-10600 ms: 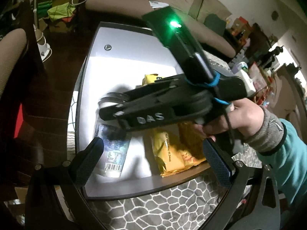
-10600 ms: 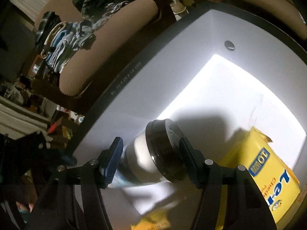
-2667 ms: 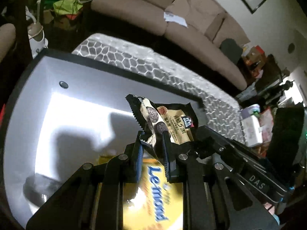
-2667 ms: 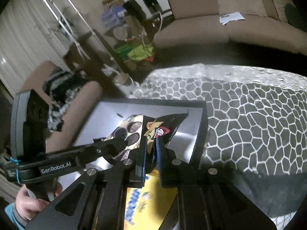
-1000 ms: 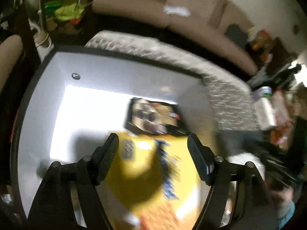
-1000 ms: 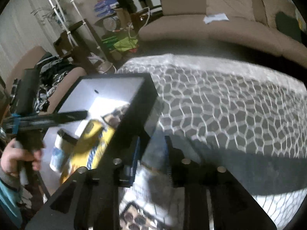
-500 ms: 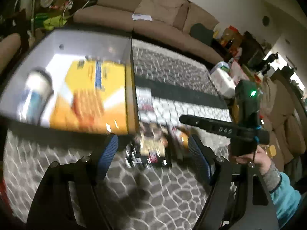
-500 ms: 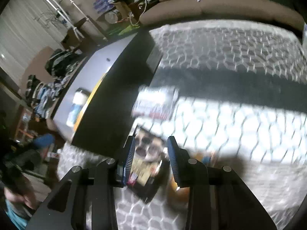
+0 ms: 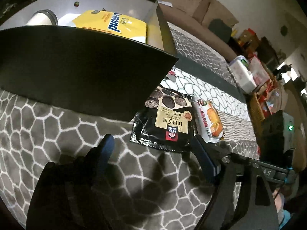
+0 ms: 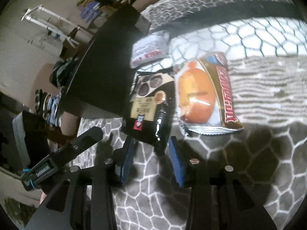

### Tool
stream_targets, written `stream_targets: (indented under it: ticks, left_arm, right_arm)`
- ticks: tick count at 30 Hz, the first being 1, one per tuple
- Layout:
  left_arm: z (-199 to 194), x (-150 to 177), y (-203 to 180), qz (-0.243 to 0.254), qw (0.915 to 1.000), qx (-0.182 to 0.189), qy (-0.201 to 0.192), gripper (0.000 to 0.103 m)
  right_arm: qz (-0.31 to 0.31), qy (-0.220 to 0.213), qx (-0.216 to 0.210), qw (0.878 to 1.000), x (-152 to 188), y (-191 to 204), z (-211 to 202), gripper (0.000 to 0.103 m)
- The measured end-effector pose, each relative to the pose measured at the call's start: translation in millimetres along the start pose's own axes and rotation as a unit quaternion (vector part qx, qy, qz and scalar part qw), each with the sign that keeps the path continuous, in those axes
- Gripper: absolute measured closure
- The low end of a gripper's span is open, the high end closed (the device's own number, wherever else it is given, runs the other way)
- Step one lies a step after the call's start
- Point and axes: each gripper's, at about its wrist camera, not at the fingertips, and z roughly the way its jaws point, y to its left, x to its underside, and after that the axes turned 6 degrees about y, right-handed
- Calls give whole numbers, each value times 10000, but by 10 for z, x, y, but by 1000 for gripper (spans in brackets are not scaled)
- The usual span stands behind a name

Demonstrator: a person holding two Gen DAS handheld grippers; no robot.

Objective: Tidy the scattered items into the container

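Left gripper (image 9: 153, 153): your jaws are spreading wider, nothing between them.
Right gripper (image 10: 151, 159): yours is opening, empty, just short of the black cookie pack (image 10: 149, 103).
Still out: cookie pack, orange bun packet (image 10: 201, 94), white wrapper (image 10: 149, 48) beside the box.
Container (image 9: 76, 67): already holds your yellow pack (image 9: 113, 25) and a jar (image 9: 41, 18).

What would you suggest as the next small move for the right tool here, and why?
Probably ease the right tool forward so its opening jaws straddle the near edge of the black cookie packet, then close. That packet lies on the patterned cloth outside the black container, just ahead of the fingers and not yet gripped. The left tool, also opening, holds nothing.
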Motion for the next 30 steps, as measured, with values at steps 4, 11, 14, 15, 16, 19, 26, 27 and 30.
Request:
stream_targets:
  ticks: [4, 11, 14, 15, 16, 19, 26, 27, 30]
  left_arm:
    - [122, -49, 41, -75, 9999, -35, 77, 19]
    - [207, -64, 85, -118, 9998, -26, 127, 10]
    - [109, -69, 136, -261, 9996, 128, -41, 1]
    - [87, -65, 138, -249, 9996, 124, -57, 1]
    - [84, -66, 134, -222, 9997, 82, -50, 1]
    - [116, -52, 116, -204, 9998, 74, 34, 1]
    - [156, -66, 135, -344, 9992, 177, 56, 1]
    - [164, -68, 135, -349, 9991, 207, 75, 1]
    - [194, -76, 130, -373, 9989, 272, 128, 1]
  right_arm:
    - [219, -83, -98, 9997, -63, -74, 108, 60]
    - [-41, -226, -210, 9995, -87, 67, 111, 14]
    - [29, -285, -264, 9992, -55, 57, 51, 0]
    - [35, -301, -224, 9993, -39, 54, 32, 0]
    - [29, -325, -146, 9994, -19, 54, 8, 0]
    - [-45, -438, 194, 9988, 38, 73, -51, 0]
    - [-168, -435, 608, 9971, 10, 67, -36, 25]
    - [-149, -429, 548, 9975, -8, 61, -21, 26]
    - [-91, -401, 413, 9983, -62, 67, 23, 31]
